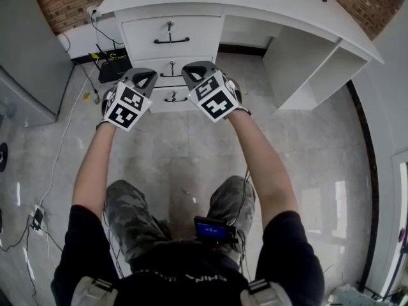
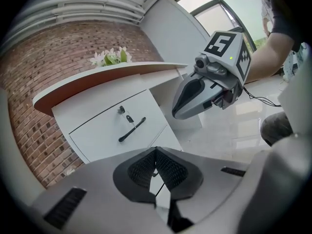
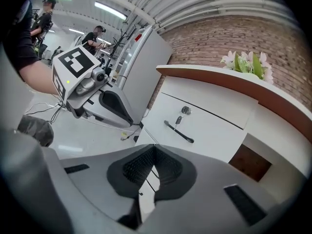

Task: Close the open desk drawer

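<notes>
White desk (image 1: 268, 8) stands against the brick wall, with a stack of three drawers on its left side. The top drawer (image 1: 148, 38) has a black bar handle (image 1: 171, 41) and a key (image 3: 179, 121) in its lock. The middle drawer (image 1: 167, 64) lies directly ahead of both tools, and the bottom drawer (image 1: 160, 99) shows just under them. Which front stands out I cannot tell for certain. In the gripper views the panel below the top drawer seems slightly proud of it, so I take the middle drawer as the open one. Left gripper (image 1: 145, 76): pads pressed together at the tip, nothing between them. Right gripper (image 1: 199, 70): the same, pads met and empty. The two are side by side and near each other, pointing forward and a little down. In the head view the middle drawer's handle (image 1: 171, 74) shows between the two tips. The front's long axis runs left to right across both tools, and its travel runs straight away from the person. Right tip looks marginally nearer; otherwise even. Judgement: approach step, no contact visible yet. The next move calls for a square push with both closed tips on either side of the handle, kept level so the drawer does not rack.
</notes>
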